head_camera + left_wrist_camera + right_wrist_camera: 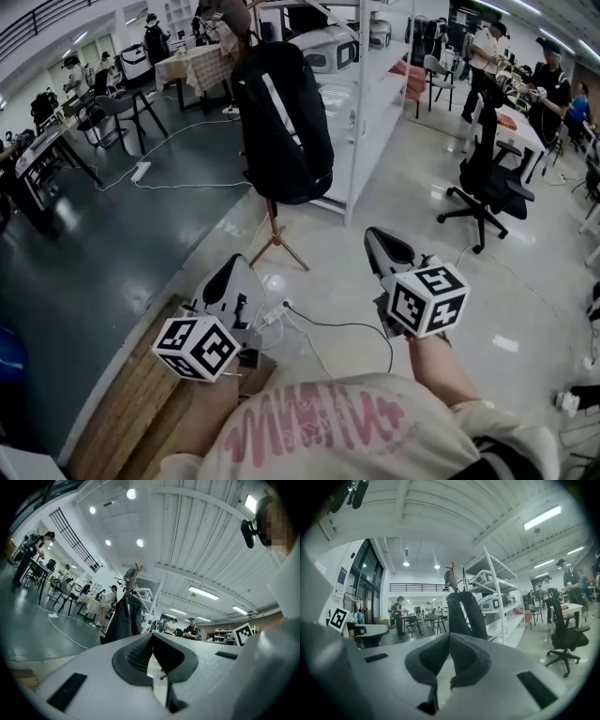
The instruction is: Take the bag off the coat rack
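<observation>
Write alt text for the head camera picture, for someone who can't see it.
A black backpack hangs on a coat rack beside a white shelf unit. In the foreground the left tool and right tool, both shut and empty, point toward it from a distance.

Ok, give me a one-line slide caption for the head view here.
Left gripper and right gripper, both shut and empty, face a black backpack hanging on a coat rack beside white shelving.
</observation>
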Tool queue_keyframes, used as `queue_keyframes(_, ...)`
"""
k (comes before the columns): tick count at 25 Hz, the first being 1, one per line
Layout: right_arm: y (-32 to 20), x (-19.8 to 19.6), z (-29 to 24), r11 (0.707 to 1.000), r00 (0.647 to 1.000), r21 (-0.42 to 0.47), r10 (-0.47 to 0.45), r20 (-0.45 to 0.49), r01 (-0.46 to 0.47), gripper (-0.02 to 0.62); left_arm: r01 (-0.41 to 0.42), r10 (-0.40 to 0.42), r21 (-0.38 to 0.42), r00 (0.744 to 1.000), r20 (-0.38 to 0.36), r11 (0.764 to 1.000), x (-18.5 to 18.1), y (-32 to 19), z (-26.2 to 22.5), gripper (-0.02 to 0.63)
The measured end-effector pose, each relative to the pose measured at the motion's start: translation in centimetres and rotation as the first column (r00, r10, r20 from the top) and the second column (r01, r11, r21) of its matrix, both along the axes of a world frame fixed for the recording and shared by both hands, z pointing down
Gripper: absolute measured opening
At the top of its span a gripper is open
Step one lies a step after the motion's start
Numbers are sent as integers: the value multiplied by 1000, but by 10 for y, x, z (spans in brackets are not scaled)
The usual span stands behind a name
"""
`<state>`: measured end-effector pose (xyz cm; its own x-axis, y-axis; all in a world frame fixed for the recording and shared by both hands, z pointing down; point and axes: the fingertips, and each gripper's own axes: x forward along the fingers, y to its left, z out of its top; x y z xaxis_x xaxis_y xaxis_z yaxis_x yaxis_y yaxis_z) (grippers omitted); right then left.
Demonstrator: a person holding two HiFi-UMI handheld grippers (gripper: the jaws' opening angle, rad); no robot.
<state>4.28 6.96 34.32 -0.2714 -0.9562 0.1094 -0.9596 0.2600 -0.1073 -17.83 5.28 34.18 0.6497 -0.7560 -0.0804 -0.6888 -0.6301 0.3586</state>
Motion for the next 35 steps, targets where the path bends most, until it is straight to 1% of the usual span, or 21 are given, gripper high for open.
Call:
queue_keyframes(5, 0, -5, 13, 999, 1000, -25, -26, 0, 26, 6, 18, -18, -18, 1000, 7, 1000, -3, -1, 7, 3)
queue_keyframes(8, -1, -2, 16, 999, 999, -34, -28, 29, 29, 6, 17, -16, -21, 1000, 17, 1000, 0, -1, 7, 3)
queue_keyframes(11, -4, 2, 20, 999, 998, -42, -24, 61, 26, 6, 8, -8, -23, 1000, 22, 1000, 5, 0, 10, 3)
queue_keyframes(14, -6, 7, 29, 998, 997, -60, -14, 80, 19, 6, -8, 9, -45, 1000, 26, 999, 10, -2, 19, 3)
queue_keyframes(19, -15, 9, 38, 996, 996, -89, -11, 89, 19, 6, -20, 22, -60, 999, 38, 998, 15, -12, 22, 3)
queue_keyframes(23, -29, 14, 47, 995, 996, -101, 0, 94, 9, 6, -45, 48, -81, 998, 40, 996, 25, -26, 34, 3)
queue_keyframes(29, -70, 13, 62, 991, 996, -131, -2, 90, 13, 6, -59, 62, -94, 998, 28, 994, 29, -64, 45, 3)
queue_keyframes(32, -103, 13, 68, 990, 997, -142, -3, 77, 14, 6, -62, 65, -103, 998, 22, 993, 32, -100, 51, 3)
queue_keyframes(35, -139, 18, 69, 987, 998, -162, 9, 62, 1, 6, -89, 90, -115, 996, 8, 989, 42, -137, 51, 3)
